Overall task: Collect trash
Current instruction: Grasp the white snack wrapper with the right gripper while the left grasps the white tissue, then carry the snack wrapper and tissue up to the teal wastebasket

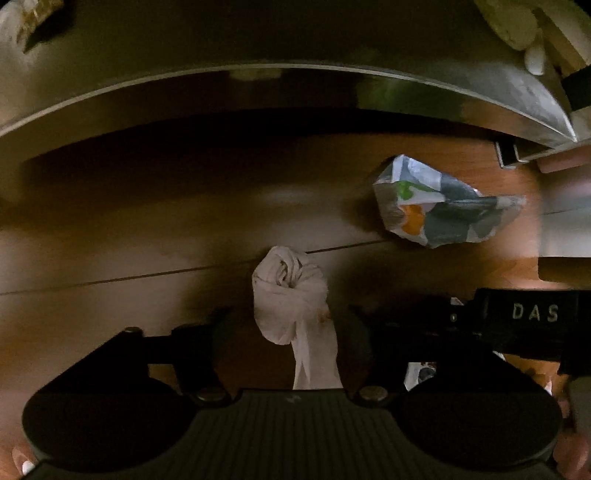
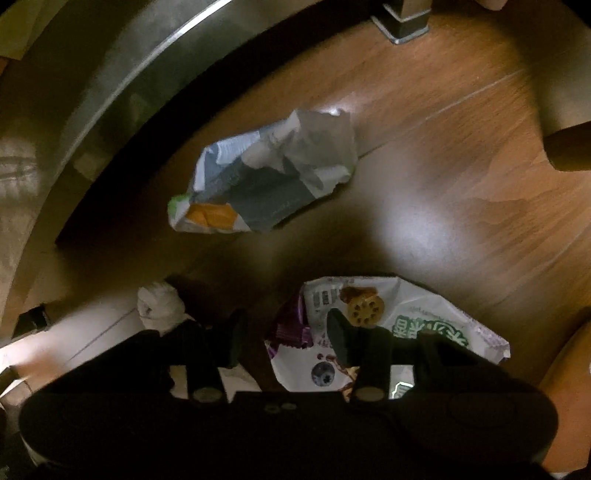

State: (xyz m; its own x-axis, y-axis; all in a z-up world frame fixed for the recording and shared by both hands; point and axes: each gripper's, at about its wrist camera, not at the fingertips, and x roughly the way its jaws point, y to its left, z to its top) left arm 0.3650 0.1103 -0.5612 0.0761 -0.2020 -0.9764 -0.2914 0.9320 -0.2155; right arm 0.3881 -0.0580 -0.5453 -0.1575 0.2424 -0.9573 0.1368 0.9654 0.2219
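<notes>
A crumpled white tissue point(image 1: 291, 299) lies on the wooden floor between the open fingers of my left gripper point(image 1: 286, 332); it also shows in the right wrist view point(image 2: 160, 304). A crumpled snack bag with grey, green and orange print point(image 1: 443, 203) lies further off to the right, also seen in the right wrist view point(image 2: 266, 184). My right gripper point(image 2: 284, 338) is open over several flat snack wrappers point(image 2: 388, 325), white with green and purple print. Its right finger lies on top of them. The right gripper's body point(image 1: 532, 317) shows in the left wrist view.
A low piece of furniture with a curved metal-edged base point(image 1: 295, 74) overhangs the floor behind the trash, also in the right wrist view point(image 2: 129, 74). A metal leg point(image 2: 402, 26) stands at the back. The floor is dim under the furniture.
</notes>
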